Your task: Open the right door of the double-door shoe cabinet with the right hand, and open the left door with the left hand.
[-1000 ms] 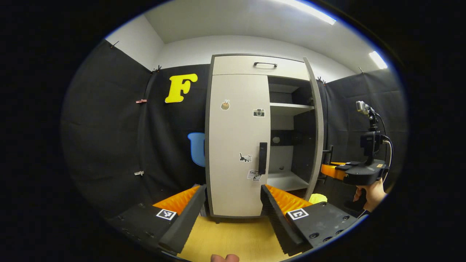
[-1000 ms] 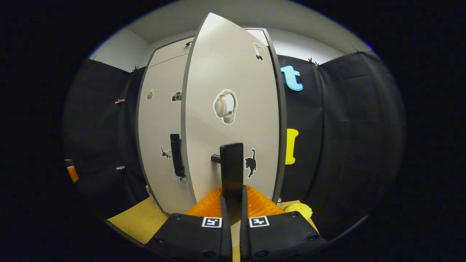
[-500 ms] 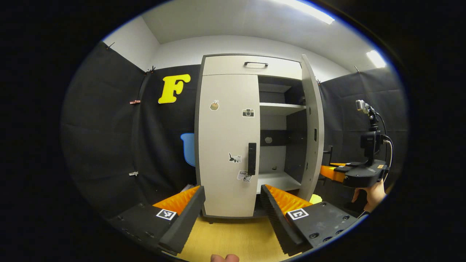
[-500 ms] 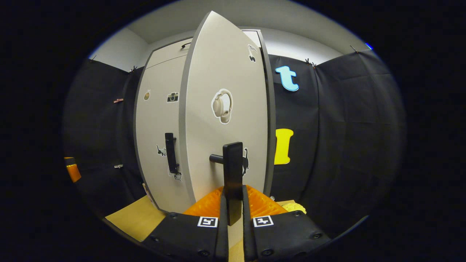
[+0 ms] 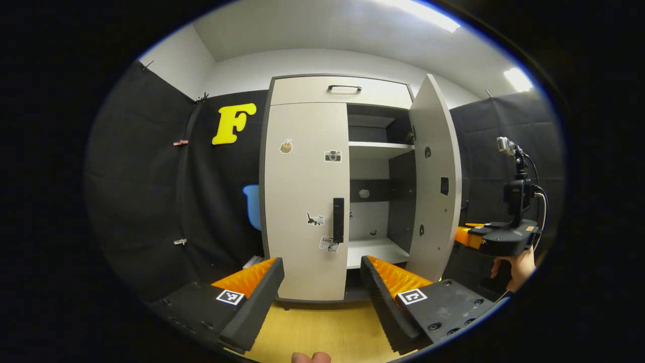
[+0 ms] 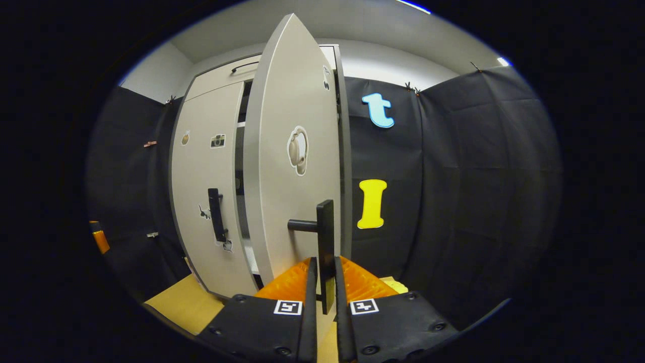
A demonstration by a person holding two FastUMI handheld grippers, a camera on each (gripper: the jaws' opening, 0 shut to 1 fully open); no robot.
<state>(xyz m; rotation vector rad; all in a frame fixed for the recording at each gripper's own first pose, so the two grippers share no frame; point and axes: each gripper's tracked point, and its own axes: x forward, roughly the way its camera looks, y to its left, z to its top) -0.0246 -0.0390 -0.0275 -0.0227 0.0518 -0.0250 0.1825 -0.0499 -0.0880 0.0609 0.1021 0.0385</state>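
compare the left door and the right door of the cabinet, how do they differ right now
The left door is shut flush against the cabinet; the right door is swung wide open, baring the shelves. The left gripper is open, short of the left door's handle; the right gripper clamps the right door's handle. Both doors are pale, stickered, with dark upright handles.

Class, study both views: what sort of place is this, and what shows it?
Probably a staged recording booth, not a home: black cloth walls surround a lone shoe cabinet on a wood-look floor, and a person's hand holds the right gripper carrying a camera.
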